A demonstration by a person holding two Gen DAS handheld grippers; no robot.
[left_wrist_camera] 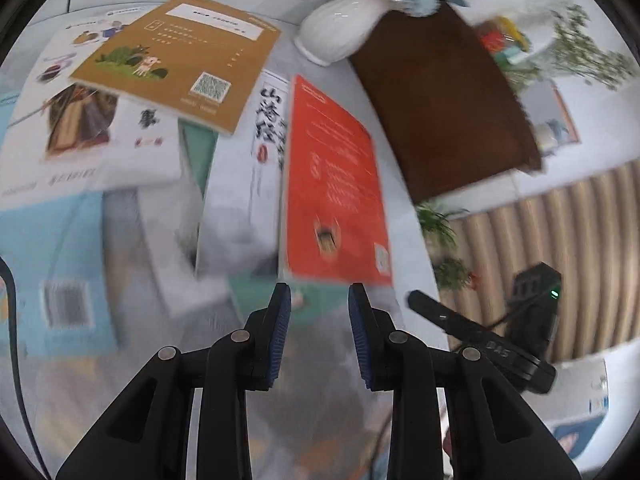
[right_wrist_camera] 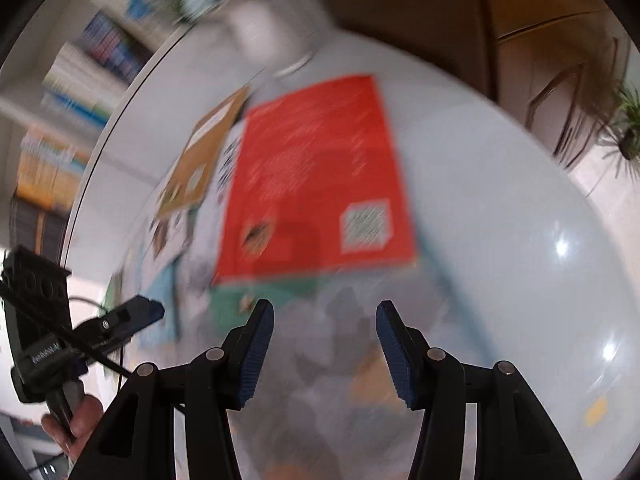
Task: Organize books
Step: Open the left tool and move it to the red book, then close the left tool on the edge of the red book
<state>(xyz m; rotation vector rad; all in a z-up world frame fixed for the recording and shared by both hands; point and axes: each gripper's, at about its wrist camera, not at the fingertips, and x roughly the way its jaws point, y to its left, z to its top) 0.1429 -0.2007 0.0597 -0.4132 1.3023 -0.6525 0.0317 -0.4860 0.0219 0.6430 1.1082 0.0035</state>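
Several books lie spread and overlapping on a white round table (right_wrist_camera: 500, 208). In the left wrist view, a red book (left_wrist_camera: 332, 184) lies in the middle beside a white book with black calligraphy (left_wrist_camera: 268, 132). An ochre book (left_wrist_camera: 176, 60) rests on a white illustrated book (left_wrist_camera: 80, 120), with a light blue book (left_wrist_camera: 52, 260) at the left. A green book (left_wrist_camera: 316, 300) pokes out under the red one. My left gripper (left_wrist_camera: 320, 296) hovers open over the green book's edge, holding nothing. My right gripper (right_wrist_camera: 325, 312) is open and empty just short of the red book (right_wrist_camera: 316, 176).
A white vase (left_wrist_camera: 340, 24) with blue flowers stands behind the books, next to a dark brown panel (left_wrist_camera: 440, 108). A bookshelf (right_wrist_camera: 80, 80) lies beyond the table's left rim. A hand (right_wrist_camera: 80, 412) holds the left gripper (right_wrist_camera: 140, 314). Potted plants (left_wrist_camera: 444, 240) stand over a slatted wooden floor.
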